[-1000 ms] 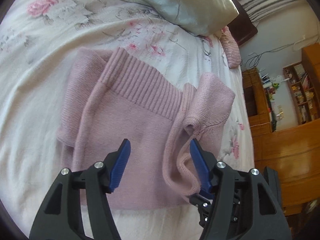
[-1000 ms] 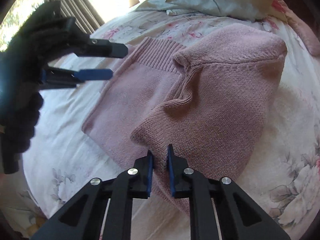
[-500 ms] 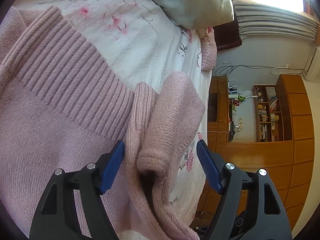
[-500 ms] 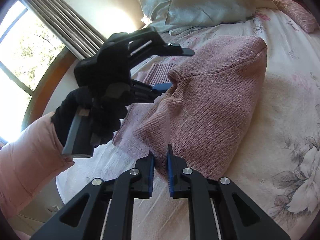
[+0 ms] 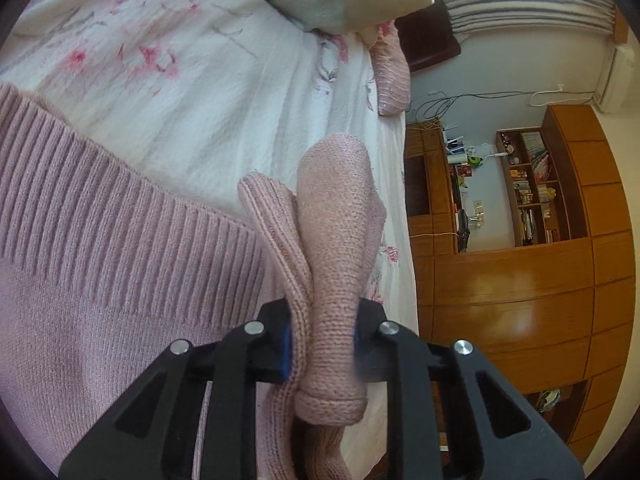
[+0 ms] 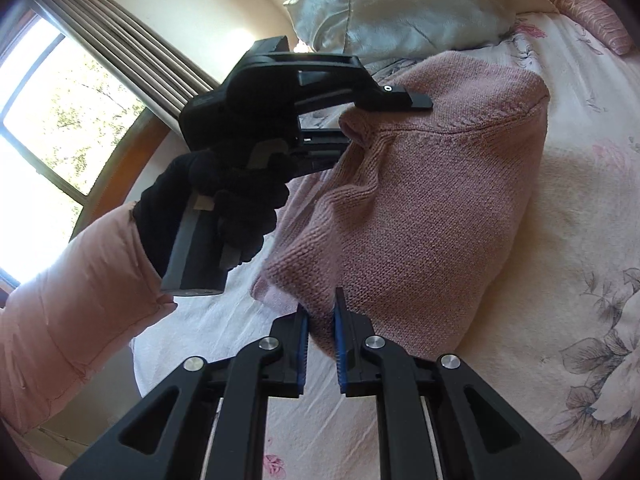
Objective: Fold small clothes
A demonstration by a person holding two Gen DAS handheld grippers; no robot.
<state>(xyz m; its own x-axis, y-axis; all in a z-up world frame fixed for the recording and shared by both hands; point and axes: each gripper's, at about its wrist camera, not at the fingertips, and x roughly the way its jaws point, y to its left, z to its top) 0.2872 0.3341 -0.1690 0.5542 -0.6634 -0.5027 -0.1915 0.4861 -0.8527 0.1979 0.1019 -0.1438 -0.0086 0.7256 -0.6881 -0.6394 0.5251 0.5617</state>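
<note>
We see a pink knitted sweater [image 5: 120, 280] lying on a bed covered by a white floral sheet [image 5: 208, 92]. In the left wrist view its ribbed hem band runs from nine o'clock toward the centre, and a rolled bunch of the knit stands up at about six o'clock, pinched between the blue pads of the left gripper [image 5: 322, 344]. That gripper is closed tight on the folded fabric, both pads pressing into it.

In the right wrist view the right gripper [image 6: 320, 344] sits at six o'clock with its jaws nearly together, clamping the near edge of the sweater [image 6: 420, 208]; the cloth rises from there as a lifted fold toward twelve o'clock. At about ten o'clock we see the left gripper [image 6: 344, 128] from the side, held by a black-gloved hand [image 6: 224, 208] with a pale pink padded sleeve [image 6: 72, 312] behind it, gripping the sweater's far corner, where the knit puckers.

A pale satin pillow [image 6: 420, 4] lies at twelve o'clock at the head of the bed, with a pink ribbed cushion [image 6: 588, 12] at one o'clock. In the left wrist view, wooden cabinets and a bookshelf [image 5: 532, 188] fill the three o'clock side. A window with striped curtains [image 6: 132, 60] shows at ten o'clock in the right wrist view.
</note>
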